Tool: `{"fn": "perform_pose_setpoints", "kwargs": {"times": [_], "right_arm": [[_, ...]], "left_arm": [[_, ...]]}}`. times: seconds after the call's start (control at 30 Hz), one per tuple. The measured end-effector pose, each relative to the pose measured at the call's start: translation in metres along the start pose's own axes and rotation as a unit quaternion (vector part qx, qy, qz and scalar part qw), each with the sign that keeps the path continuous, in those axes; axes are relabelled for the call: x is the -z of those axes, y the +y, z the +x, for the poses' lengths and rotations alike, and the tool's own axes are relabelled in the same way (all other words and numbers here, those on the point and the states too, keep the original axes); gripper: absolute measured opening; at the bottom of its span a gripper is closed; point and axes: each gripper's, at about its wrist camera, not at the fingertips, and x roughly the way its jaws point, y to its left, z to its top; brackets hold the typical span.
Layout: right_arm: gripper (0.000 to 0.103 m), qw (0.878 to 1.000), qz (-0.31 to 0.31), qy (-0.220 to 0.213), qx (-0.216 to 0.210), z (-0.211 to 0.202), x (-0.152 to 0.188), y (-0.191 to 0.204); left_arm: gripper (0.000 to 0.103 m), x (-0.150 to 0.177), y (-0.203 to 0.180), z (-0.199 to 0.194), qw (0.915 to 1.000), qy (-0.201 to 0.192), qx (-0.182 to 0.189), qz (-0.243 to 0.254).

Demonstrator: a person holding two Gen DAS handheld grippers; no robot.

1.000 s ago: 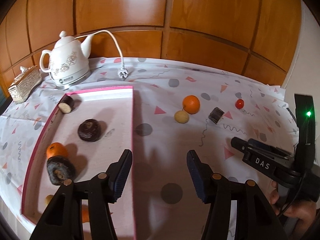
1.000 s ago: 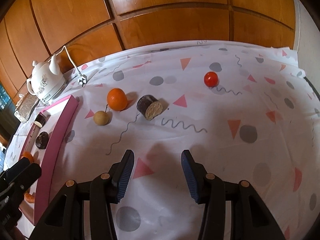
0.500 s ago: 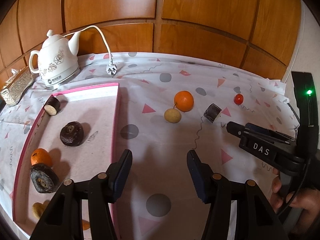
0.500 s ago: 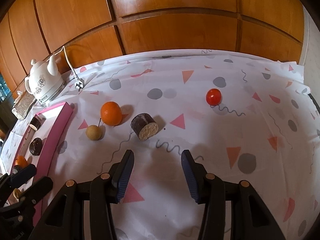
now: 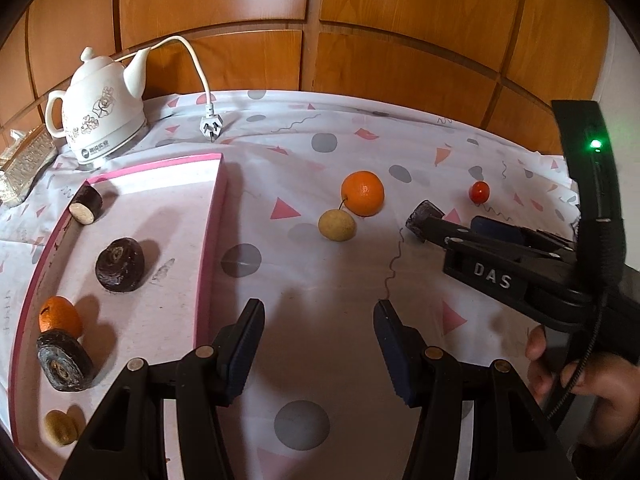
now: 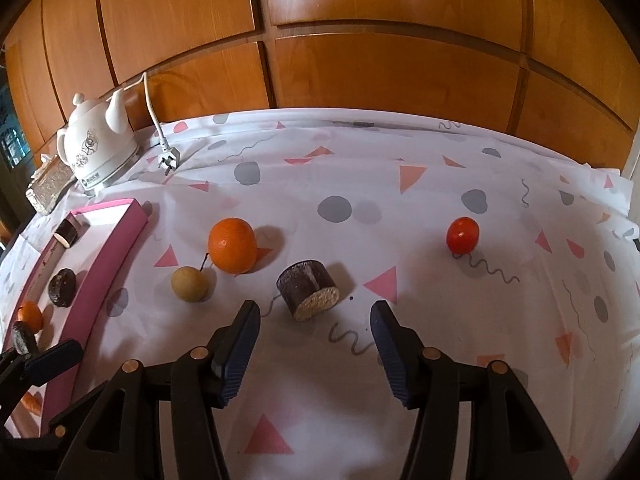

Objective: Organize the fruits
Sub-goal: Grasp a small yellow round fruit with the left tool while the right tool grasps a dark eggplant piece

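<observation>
On the tablecloth [image 6: 400, 208], the orange [image 6: 232, 250] lies right of the tray [image 6: 108, 264]; the cut piece [image 6: 310, 290] before it, the tomato [image 6: 462, 234] farther right, the kettle [image 6: 98, 152] probably behind the tray.

Black gripper [image 5: 318, 346] frames — blue ribbed fingers [image 5: 244, 346], brass screws, "DAS" lettering.

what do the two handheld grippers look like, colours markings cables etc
Both are black plastic with two fingers lined by dark blue ribbed pads and round tan pivot pins. In the left wrist view the right gripper shows white raised lettering "DAS" on its side, an upright black post with a lit green LED, and a thin black cable. A bare hand grips its handle. The left gripper matches in build.
</observation>
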Motion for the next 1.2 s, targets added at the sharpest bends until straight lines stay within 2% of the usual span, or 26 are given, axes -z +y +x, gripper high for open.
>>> {"fn": "perform_pose_setpoints", "kwargs": {"times": [0.37,0.43,0.63,1.0,1.2], "right_arm": [[0.058,1.000,-0.018,0.017,0.012,0.031,-0.008,0.009],[0.040,1.000,-0.021,0.018,0.013,0.034,-0.009,0.010],[0.040,1.000,-0.015,-0.003,0.024,0.023,-0.009,0.006],[0.040,0.999,0.029,-0.010,0.027,0.012,0.003,-0.016],[0.040,0.999,0.031,-0.015,0.019,0.011,0.004,-0.016]], "left_arm": [[0.058,-0.004,0.001,0.007,0.9999,0.008,0.006,-0.006],[0.058,-0.004,0.001,0.008,0.9999,0.009,0.007,-0.007],[0.058,-0.010,-0.002,0.012,0.9999,0.010,0.008,-0.007],[0.057,-0.031,-0.006,0.037,0.9988,0.027,0.026,-0.033],[0.040,-0.047,-0.005,0.057,0.9980,0.038,0.028,-0.042]]}}
